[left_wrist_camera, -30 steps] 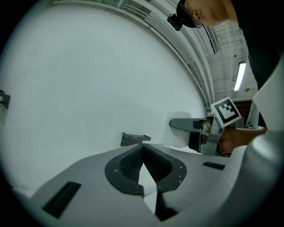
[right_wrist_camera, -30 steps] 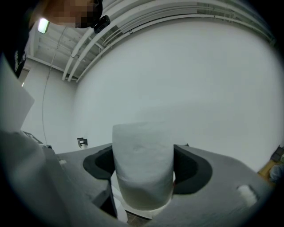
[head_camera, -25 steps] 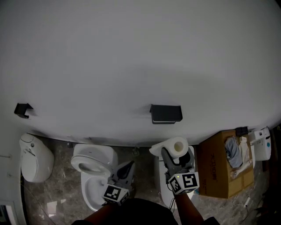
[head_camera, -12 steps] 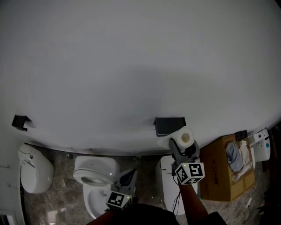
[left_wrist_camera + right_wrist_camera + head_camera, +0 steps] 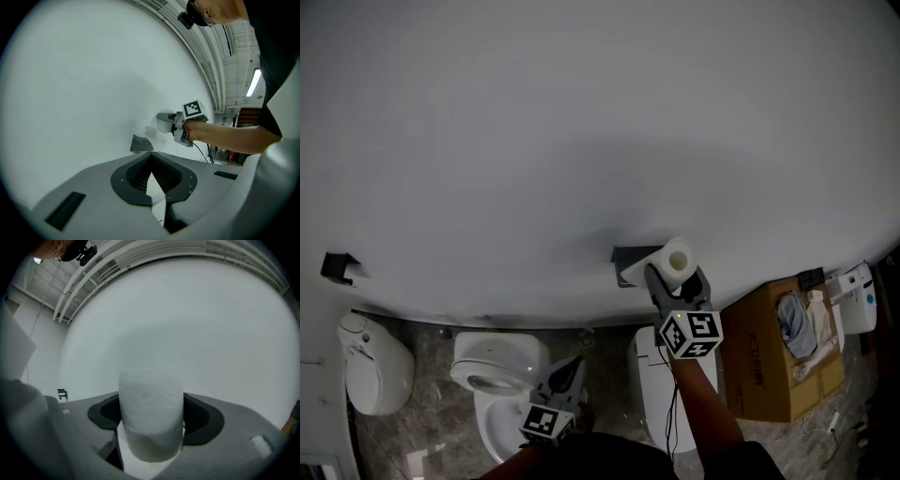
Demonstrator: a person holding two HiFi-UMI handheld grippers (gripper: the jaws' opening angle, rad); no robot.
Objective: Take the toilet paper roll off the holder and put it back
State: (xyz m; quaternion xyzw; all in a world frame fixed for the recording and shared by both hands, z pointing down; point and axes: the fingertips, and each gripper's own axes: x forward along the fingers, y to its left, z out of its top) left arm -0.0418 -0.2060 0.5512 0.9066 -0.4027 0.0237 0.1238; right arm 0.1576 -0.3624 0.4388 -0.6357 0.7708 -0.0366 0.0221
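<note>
My right gripper (image 5: 674, 278) is shut on the white toilet paper roll (image 5: 676, 262) and holds it up against the white wall. The roll overlaps the right end of the dark wall holder (image 5: 630, 257). In the right gripper view the roll (image 5: 151, 413) stands upright between both jaws and fills the gap. The left gripper view has the holder (image 5: 140, 144) on the wall, with the roll (image 5: 164, 122) just above and to its right. My left gripper (image 5: 574, 366) hangs low over the toilet, its jaws shut with nothing between them.
A white toilet (image 5: 495, 375) sits below the left gripper. A white cabinet (image 5: 654, 386) stands under the holder, a cardboard box (image 5: 769, 361) to its right. A white bin (image 5: 367, 361) and a second black wall bracket (image 5: 337, 266) are at the left.
My right gripper has lifted the roll from above the cabinet up to the wall holder, then shifted slightly left. The left gripper has stayed low.
</note>
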